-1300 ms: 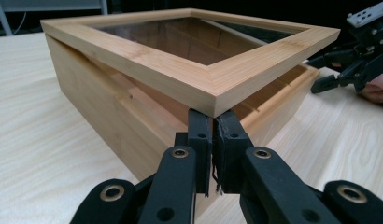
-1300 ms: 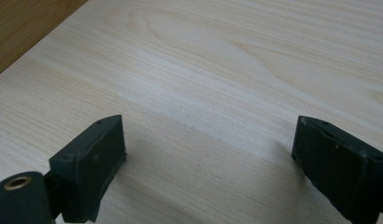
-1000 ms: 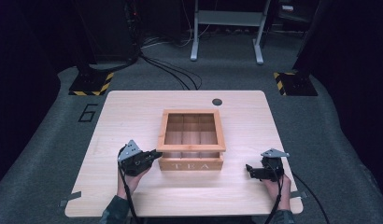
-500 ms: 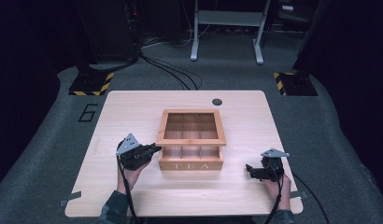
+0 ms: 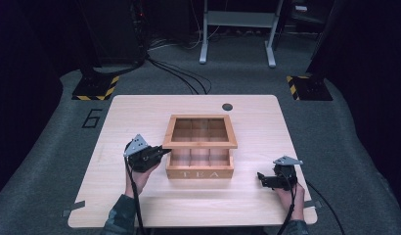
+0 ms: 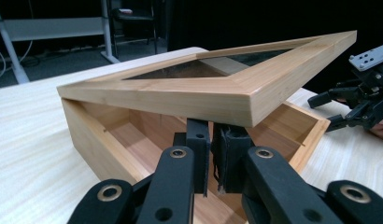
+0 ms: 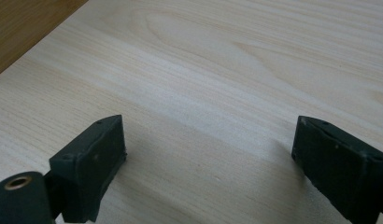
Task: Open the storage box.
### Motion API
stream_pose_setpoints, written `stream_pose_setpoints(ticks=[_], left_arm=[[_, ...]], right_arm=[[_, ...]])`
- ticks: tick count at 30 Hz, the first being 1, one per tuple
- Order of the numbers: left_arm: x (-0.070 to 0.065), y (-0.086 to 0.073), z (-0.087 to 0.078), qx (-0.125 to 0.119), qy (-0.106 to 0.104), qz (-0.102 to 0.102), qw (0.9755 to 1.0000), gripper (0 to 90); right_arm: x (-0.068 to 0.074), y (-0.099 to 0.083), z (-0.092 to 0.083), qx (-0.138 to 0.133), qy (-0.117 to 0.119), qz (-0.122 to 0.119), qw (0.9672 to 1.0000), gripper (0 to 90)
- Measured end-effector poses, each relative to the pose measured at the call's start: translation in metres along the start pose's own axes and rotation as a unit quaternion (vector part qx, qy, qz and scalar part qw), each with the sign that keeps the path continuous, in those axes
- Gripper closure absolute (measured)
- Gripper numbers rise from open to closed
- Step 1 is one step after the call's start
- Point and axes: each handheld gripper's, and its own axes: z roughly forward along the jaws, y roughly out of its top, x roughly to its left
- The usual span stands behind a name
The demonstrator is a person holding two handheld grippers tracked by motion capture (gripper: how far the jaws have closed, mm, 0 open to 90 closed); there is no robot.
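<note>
Two grippers are working: the left gripper (image 6: 209, 161), jaws closed, is propping up the tea box (image 5: 199, 167) lid (image 6: 213, 88), while the right gripper (image 7: 208, 158) is resting wide open on the table (image 7: 236, 70).

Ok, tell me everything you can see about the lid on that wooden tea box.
The lid is a square frame of light wood around a dark see-through pane. It is tilted, raised at the person's side and apparently hinged at the far side of the tea box, whose compartments show under it. The left gripper, jaws shut, sits under the lid's raised left front corner, propping it up. The right gripper rests apart on the table.
</note>
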Motion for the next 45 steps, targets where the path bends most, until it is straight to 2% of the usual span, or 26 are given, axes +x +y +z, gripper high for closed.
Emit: stream_pose_setpoints(ticks=[6,7,14,16,28,34,39,42,45], left_arm=[[0.003,0.006,0.006,-0.005,-0.004,-0.003,1.0000,84.6],[0.004,0.008,0.007,-0.008,-0.002,0.003,1.0000,84.6],[0.006,0.017,0.011,-0.015,-0.002,0.002,0.9999,84.5],[0.007,0.019,0.012,-0.016,-0.001,0.009,0.9998,84.5],[0.011,0.032,0.017,-0.023,0.002,0.013,0.9996,84.5],[0.015,0.041,0.019,-0.025,0.006,0.022,0.9994,84.5],[0.014,0.049,0.022,-0.026,0.000,0.021,0.9994,84.6],[0.012,0.053,0.026,-0.022,0.002,0.028,0.9993,84.6],[0.013,0.053,0.029,-0.018,0.000,0.028,0.9995,85.0]], right_arm=[[0.000,0.000,0.000,0.000,0.000,0.001,1.0000,9.2],[0.000,0.000,0.000,0.000,0.000,0.001,1.0000,9.2],[0.000,0.000,0.000,0.000,0.000,0.000,1.0000,9.2],[0.000,0.000,0.000,0.000,0.000,0.001,1.0000,9.2],[0.000,0.000,0.000,0.000,0.000,0.003,1.0000,9.2],[0.000,0.000,0.000,0.000,0.000,0.003,1.0000,9.2],[0.000,0.000,0.000,0.000,0.000,0.003,1.0000,9.2],[0.000,0.000,0.000,0.000,0.000,0.003,1.0000,9.2],[0.001,0.000,0.000,0.000,0.000,0.004,1.0000,9.2]])
